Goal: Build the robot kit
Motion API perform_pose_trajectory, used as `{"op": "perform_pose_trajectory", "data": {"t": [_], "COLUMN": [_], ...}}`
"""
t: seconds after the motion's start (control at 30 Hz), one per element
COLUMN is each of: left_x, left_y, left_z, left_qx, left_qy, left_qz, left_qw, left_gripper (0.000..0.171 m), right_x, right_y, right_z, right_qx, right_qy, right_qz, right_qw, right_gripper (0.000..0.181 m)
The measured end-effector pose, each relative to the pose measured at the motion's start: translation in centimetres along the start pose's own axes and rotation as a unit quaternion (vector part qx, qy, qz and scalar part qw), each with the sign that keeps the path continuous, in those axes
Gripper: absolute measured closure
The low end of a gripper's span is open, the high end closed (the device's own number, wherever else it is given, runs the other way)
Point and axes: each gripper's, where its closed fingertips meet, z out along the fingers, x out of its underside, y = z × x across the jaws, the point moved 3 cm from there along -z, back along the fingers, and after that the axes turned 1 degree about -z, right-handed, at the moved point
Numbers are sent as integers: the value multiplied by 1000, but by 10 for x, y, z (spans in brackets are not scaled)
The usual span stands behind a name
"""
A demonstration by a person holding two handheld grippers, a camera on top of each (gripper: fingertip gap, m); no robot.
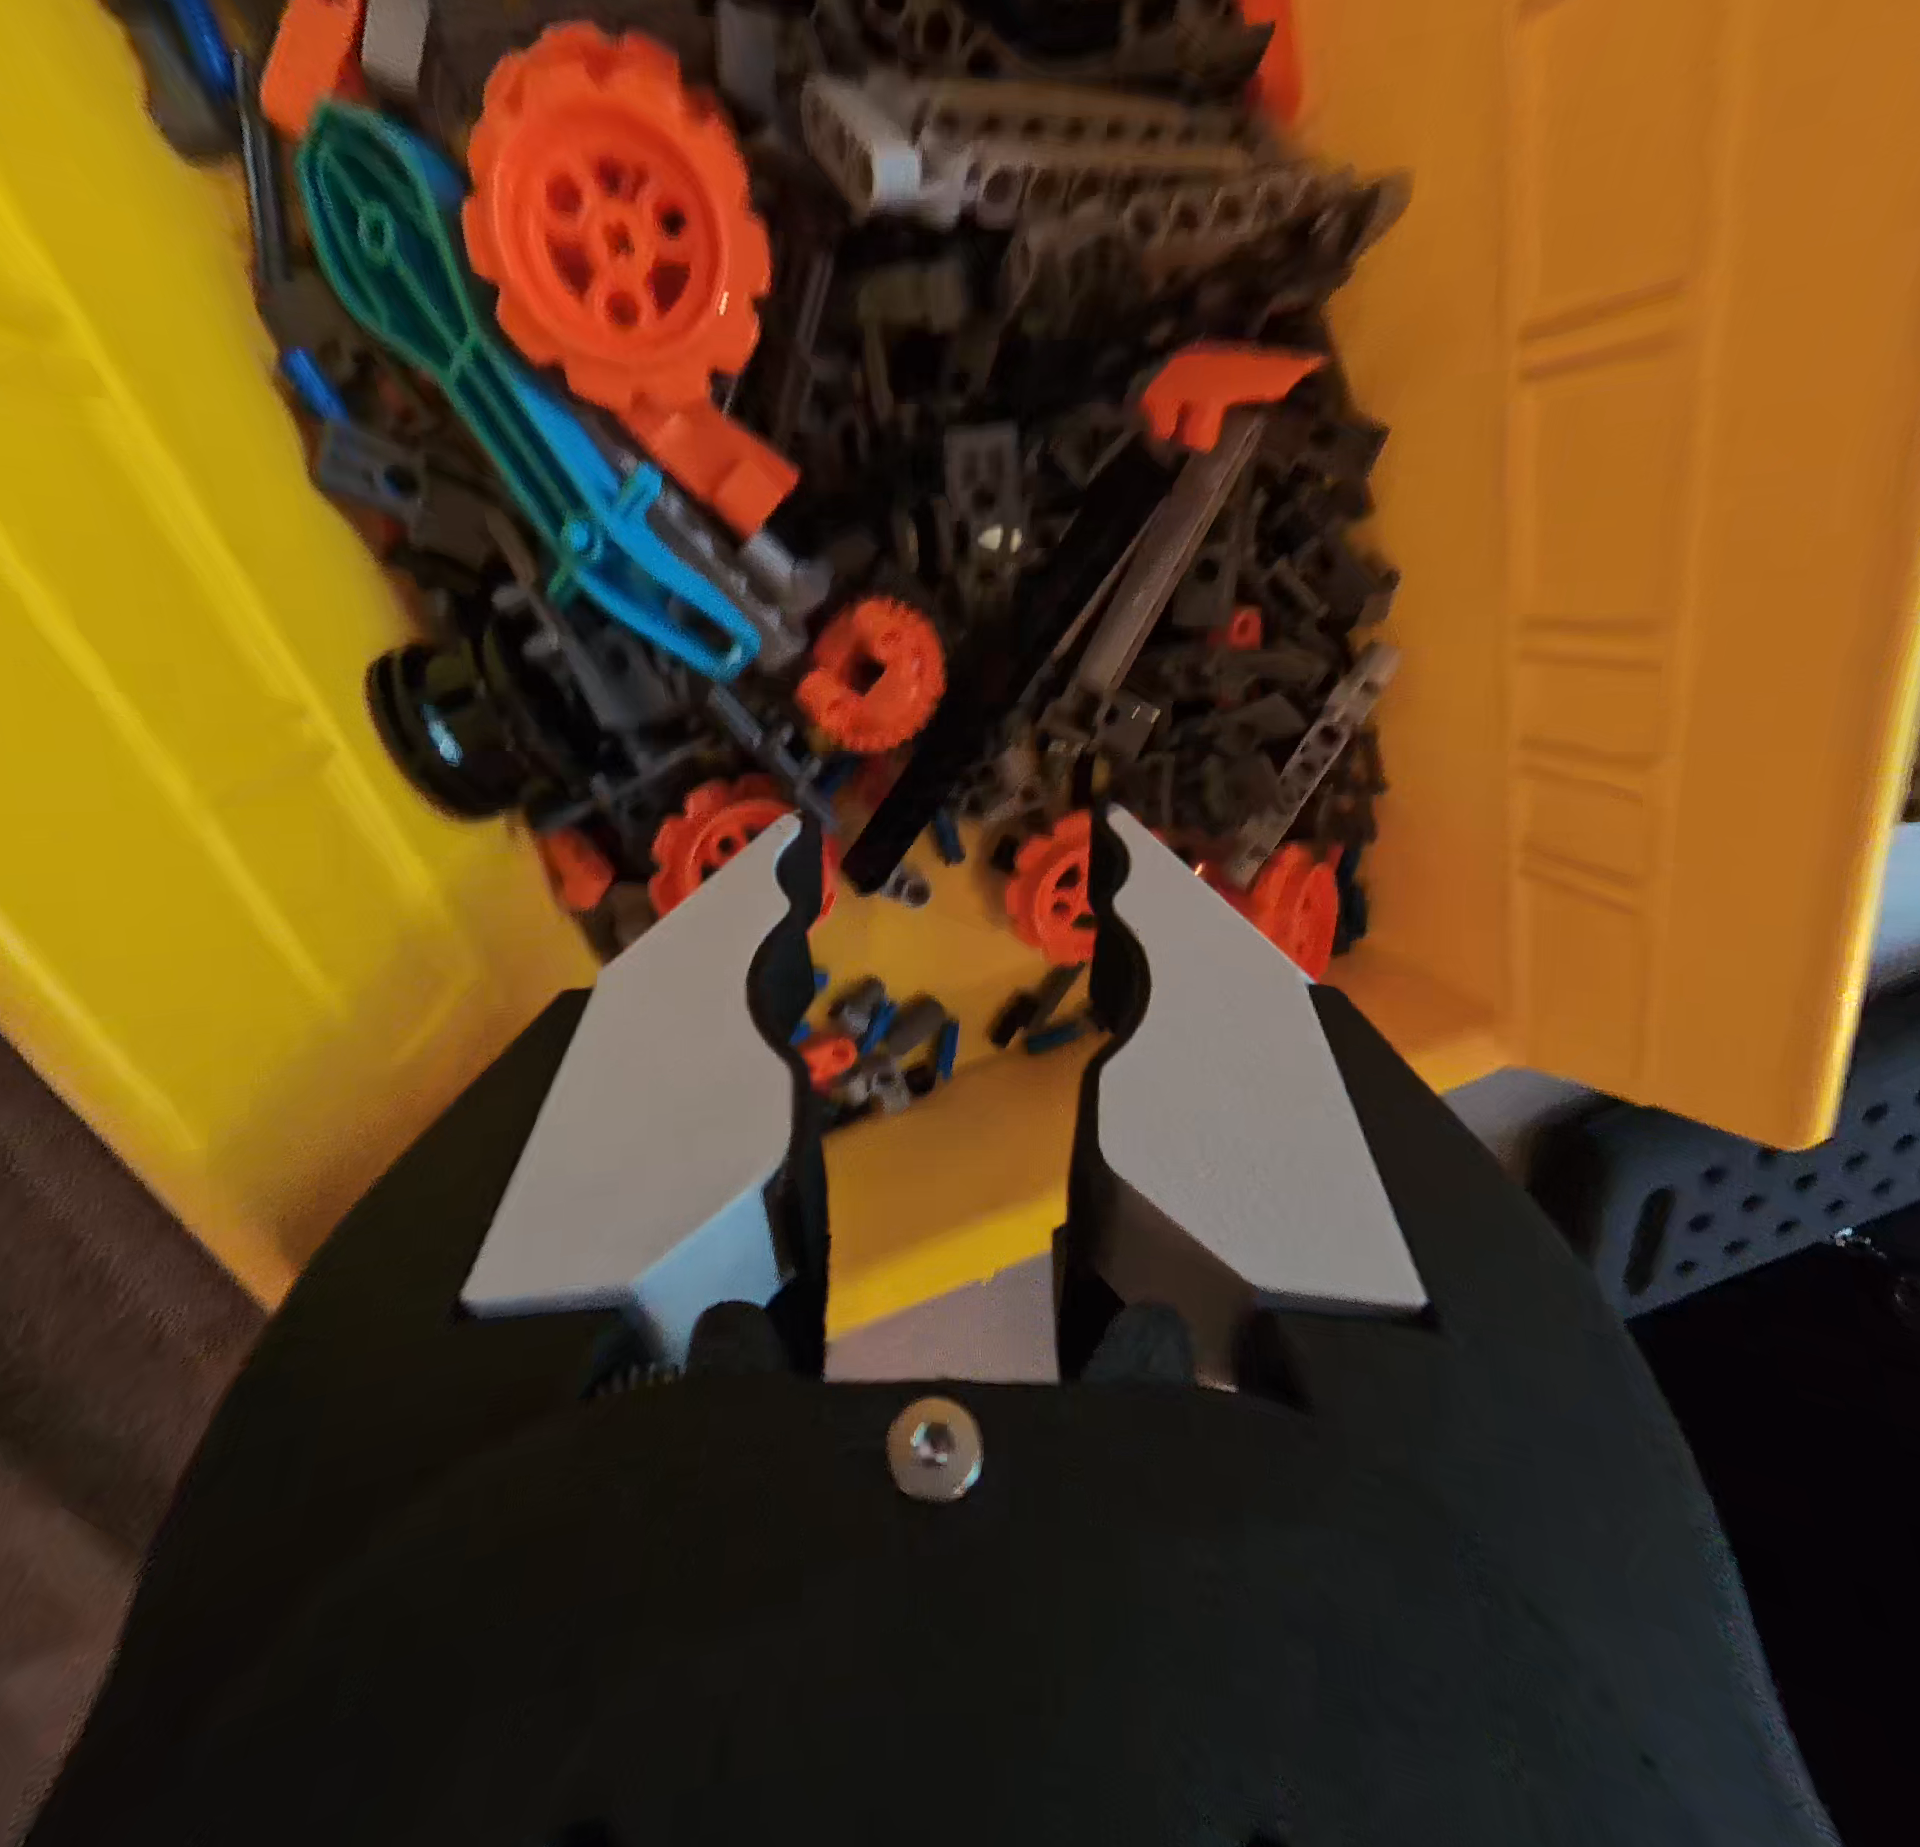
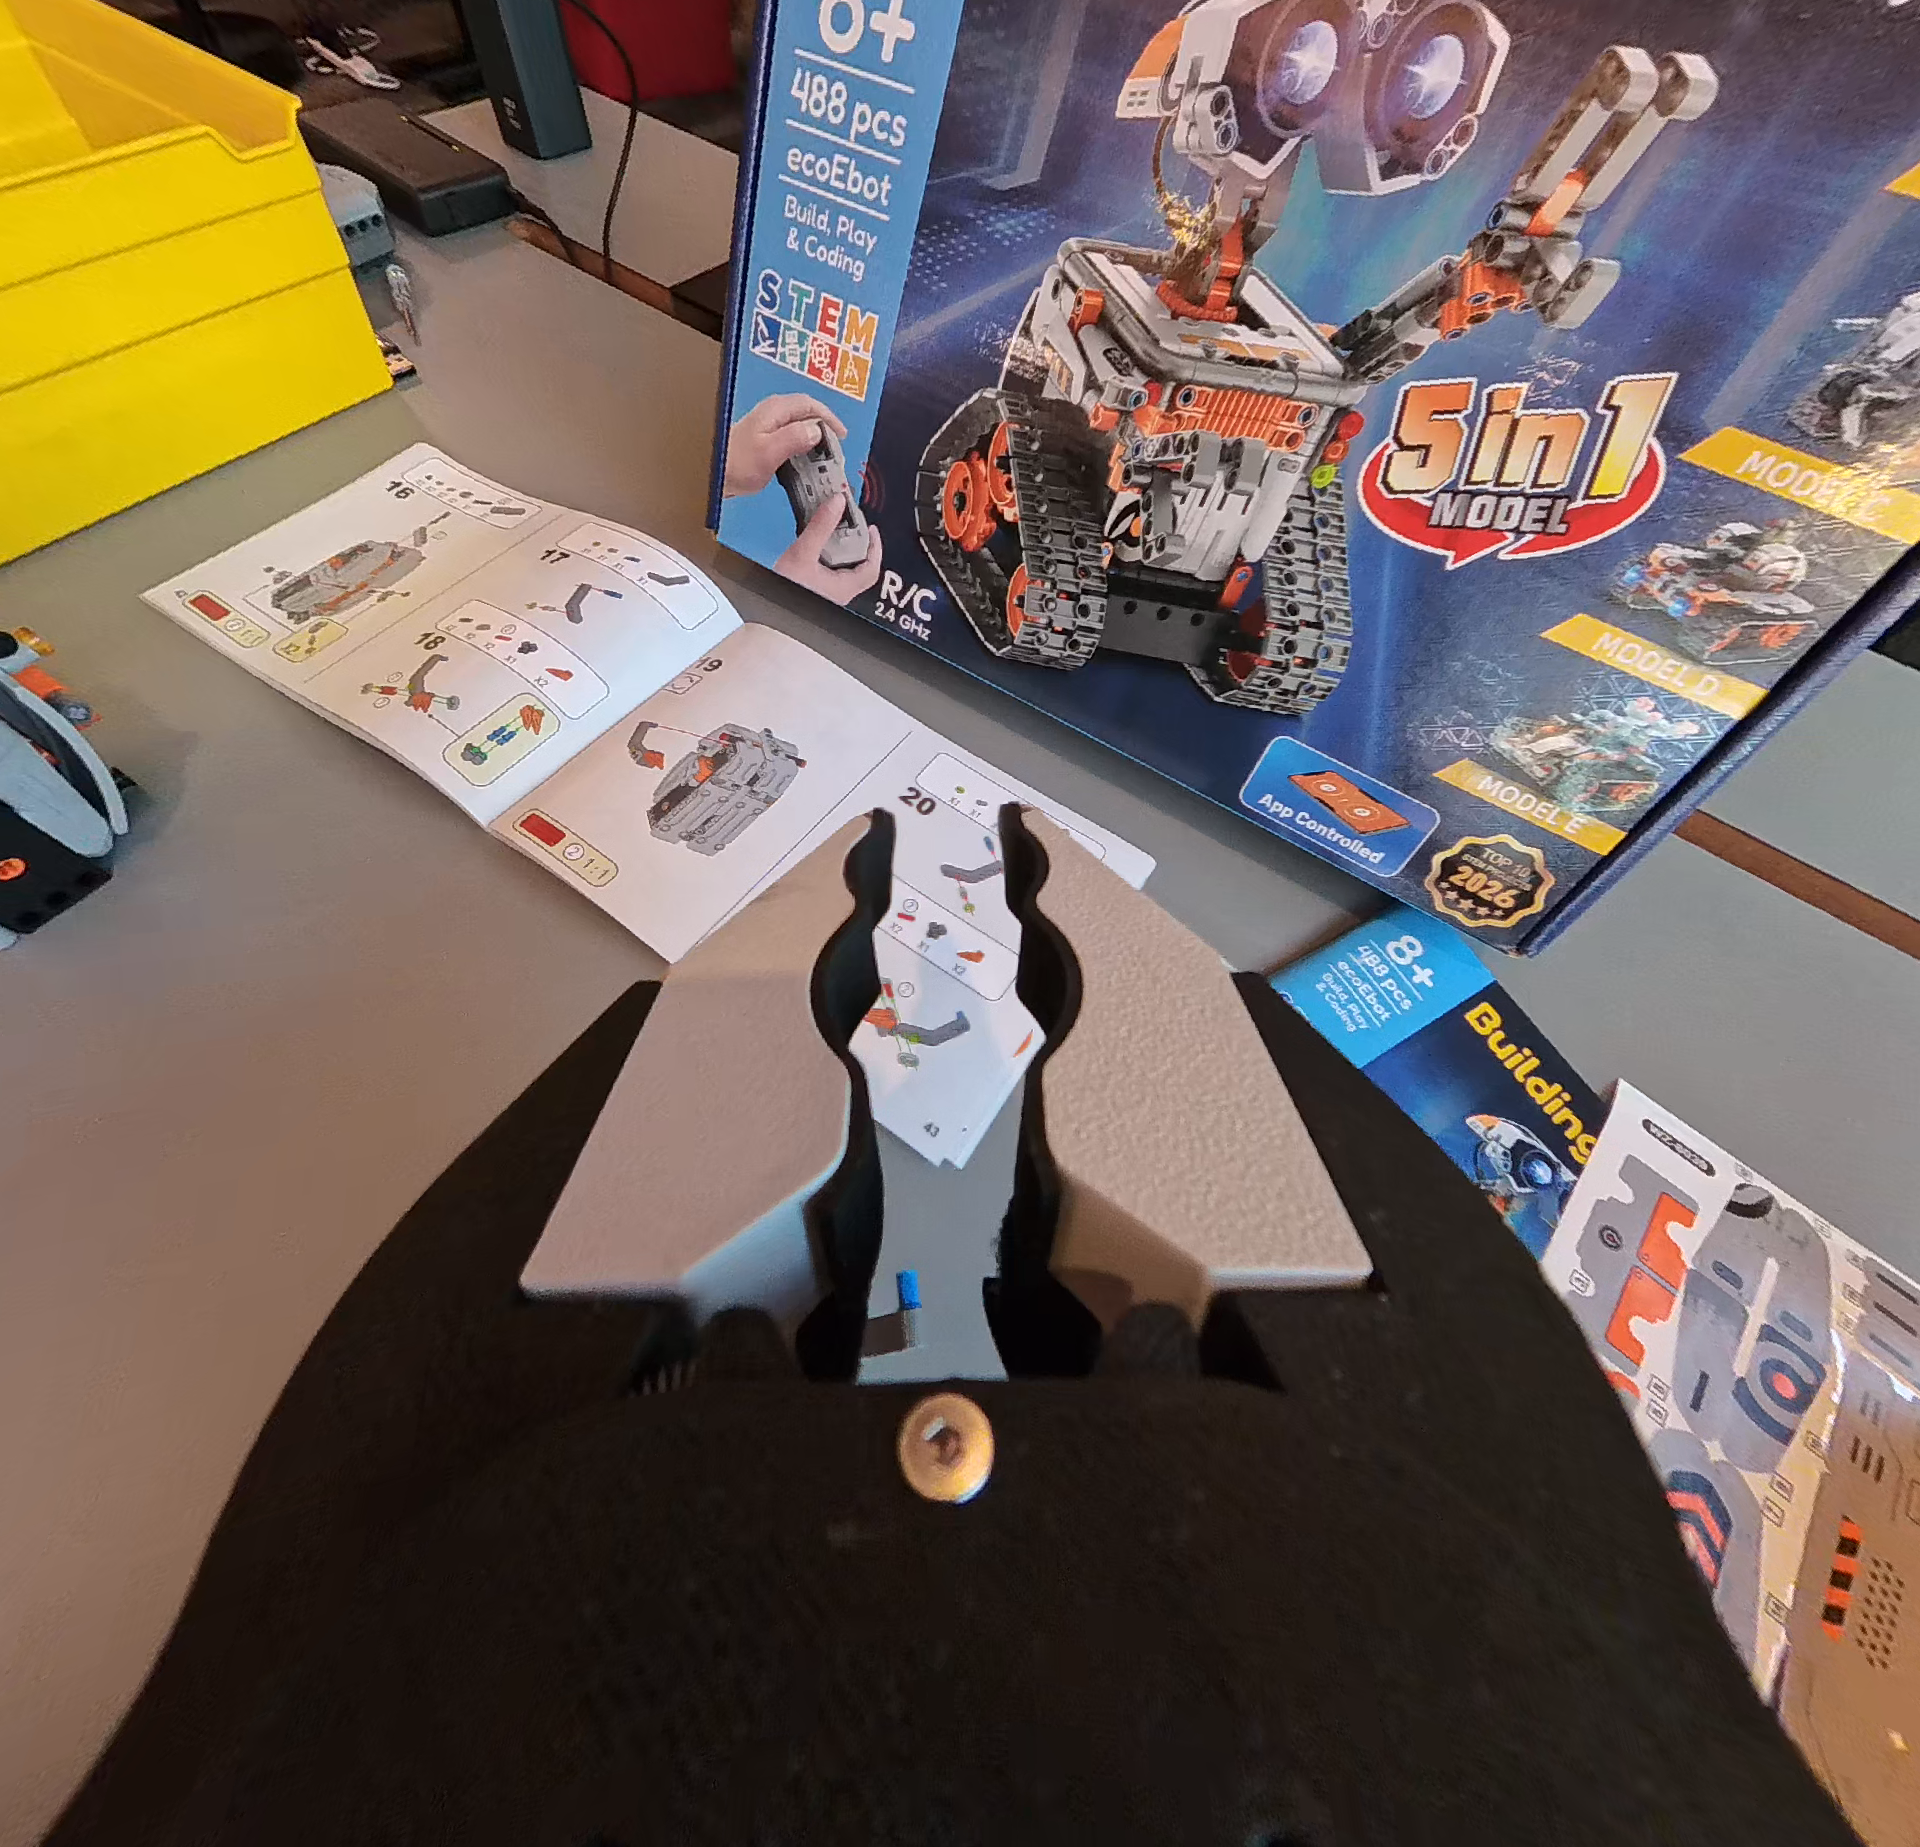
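The left gripper [image 1: 951, 867] hangs with jaws apart and empty over the yellow bin [image 1: 156, 654] — small pins [image 1: 894, 1039] nearest, orange gears [image 1: 873, 670] and grey beams [image 1: 1039, 135] heaped farther. Any pick wants one loose piece. The right gripper [image 2: 940, 831], also parted, hovers over the open booklet [image 2: 468, 644] — the box [image 2: 1299, 395] beyond.

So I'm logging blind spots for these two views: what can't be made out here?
- Left wrist view: the dark pieces in the yellow bin are blurred; only the big orange wheel reads clearly.
- Right wrist view: the open booklet is partly hidden by the right gripper.
- Right wrist view: the kit box is cut off at the top and right edges.
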Motion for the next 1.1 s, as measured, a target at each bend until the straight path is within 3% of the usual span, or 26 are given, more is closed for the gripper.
{"op": "perform_pose_trajectory", "data": {"t": [0.13, 0.2, 0.4, 0.63, 0.9, 1.1], "left_x": [44, 57, 58, 58, 58, 56], "left_y": [27, 32, 38, 48, 49, 43], "left_z": [-10, -8, 1, 13, 12, 5], "left_qx": [-137, -174, -197, -272, -262, -234], "left_qy": [116, 150, 157, 191, 199, 172], "left_qz": [-11, -21, -65, -30, -19, -25], "left_qw": [984, 973, 966, 943, 944, 957], "left_gripper": [143, 154, 157, 169, 170, 170], "right_x": [-1, -2, -6, -7, -3, -3], "right_y": [5, 9, 22, 26, 30, 31], "right_z": [2, 2, 1, -1, 2, 2], "right_qx": [-6, -7, -12, -15, -17, -16], "right_qy": [5, 11, 7, 12, 29, 30], "right_qz": [-9, -22, -51, -66, -83, -89], "right_qw": [1000, 1000, 999, 998, 996, 995], "right_gripper": [160, 159, 159, 159, 158, 158]}}
